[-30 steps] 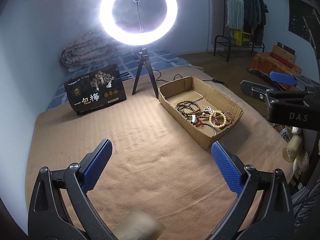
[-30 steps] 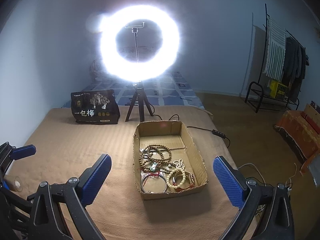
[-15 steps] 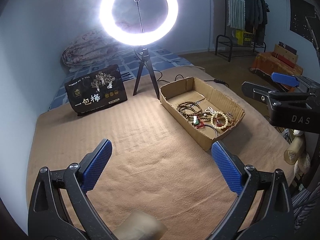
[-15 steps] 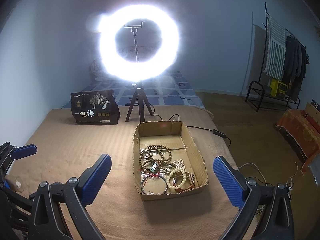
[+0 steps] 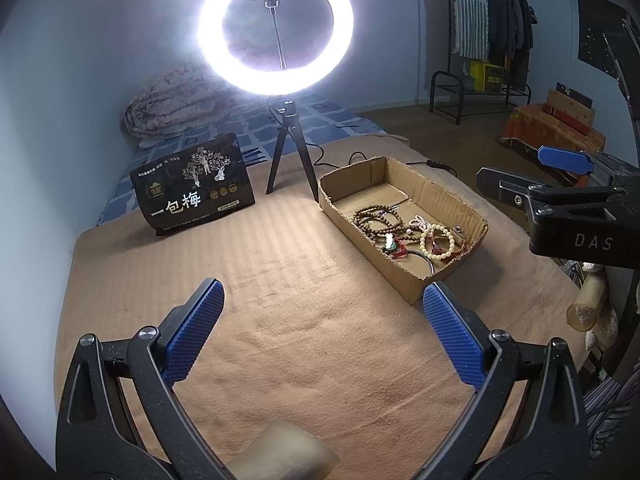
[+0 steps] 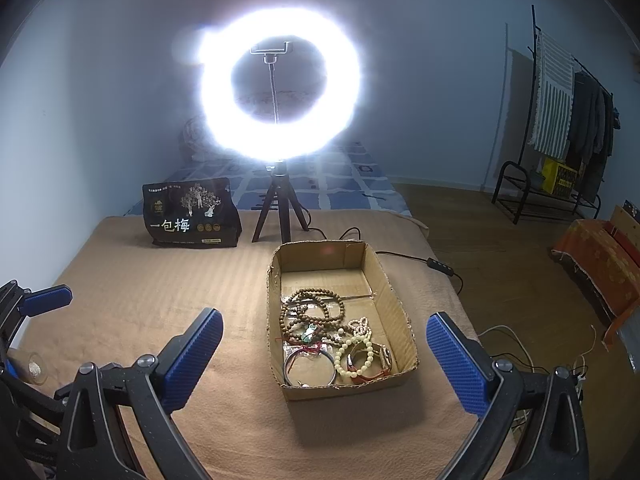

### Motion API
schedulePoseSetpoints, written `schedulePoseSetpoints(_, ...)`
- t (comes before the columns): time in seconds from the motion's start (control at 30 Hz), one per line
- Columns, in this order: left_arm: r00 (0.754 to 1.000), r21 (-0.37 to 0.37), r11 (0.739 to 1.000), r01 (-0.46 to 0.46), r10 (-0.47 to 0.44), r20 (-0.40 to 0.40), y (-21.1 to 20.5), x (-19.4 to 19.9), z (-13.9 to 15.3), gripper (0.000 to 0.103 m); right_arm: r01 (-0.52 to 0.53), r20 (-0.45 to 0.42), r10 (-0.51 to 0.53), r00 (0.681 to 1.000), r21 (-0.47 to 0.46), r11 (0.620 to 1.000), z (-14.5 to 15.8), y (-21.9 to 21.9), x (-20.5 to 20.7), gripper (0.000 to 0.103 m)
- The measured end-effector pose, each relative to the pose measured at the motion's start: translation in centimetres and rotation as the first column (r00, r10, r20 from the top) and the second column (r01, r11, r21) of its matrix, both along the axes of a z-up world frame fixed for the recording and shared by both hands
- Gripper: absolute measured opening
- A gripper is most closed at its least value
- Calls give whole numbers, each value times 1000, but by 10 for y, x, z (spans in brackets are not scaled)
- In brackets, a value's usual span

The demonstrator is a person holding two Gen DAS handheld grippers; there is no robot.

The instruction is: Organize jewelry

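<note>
An open cardboard box (image 6: 394,300) sits on the tan blanket; it also shows in the left wrist view (image 5: 444,196). Inside lie brown bead strands (image 6: 316,308), a cream bead bracelet (image 6: 352,354), a silver bangle (image 6: 308,366), a watch with an orange strap (image 6: 376,364) and a green pendant on red cord (image 6: 308,334). My left gripper (image 5: 324,328) is open and empty above bare blanket, left of the box. My right gripper (image 6: 324,356) is open and empty, hovering at the box's near end; it also shows in the left wrist view (image 5: 560,160).
A lit ring light on a small tripod (image 6: 276,200) stands behind the box. A black snack bag (image 6: 192,216) stands to its left. A cable with a switch (image 6: 436,266) runs off the right edge. A clothes rack (image 6: 560,120) stands on the floor at the right.
The left gripper has drifted slightly, so the box sits a little further right in its view. The right view is almost unchanged. Both grippers stay open.
</note>
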State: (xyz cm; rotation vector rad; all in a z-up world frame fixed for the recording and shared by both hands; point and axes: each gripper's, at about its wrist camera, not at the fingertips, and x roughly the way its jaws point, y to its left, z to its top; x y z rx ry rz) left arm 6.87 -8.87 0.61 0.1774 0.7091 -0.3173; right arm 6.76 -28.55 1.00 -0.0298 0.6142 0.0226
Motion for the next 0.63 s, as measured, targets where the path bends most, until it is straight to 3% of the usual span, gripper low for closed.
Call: schedulePoseSetpoints(0.63,1000,6,1000,-3,3,7,1,0,2,102,-1,-5,1,1000,6,1000,-1,1,-1,103)
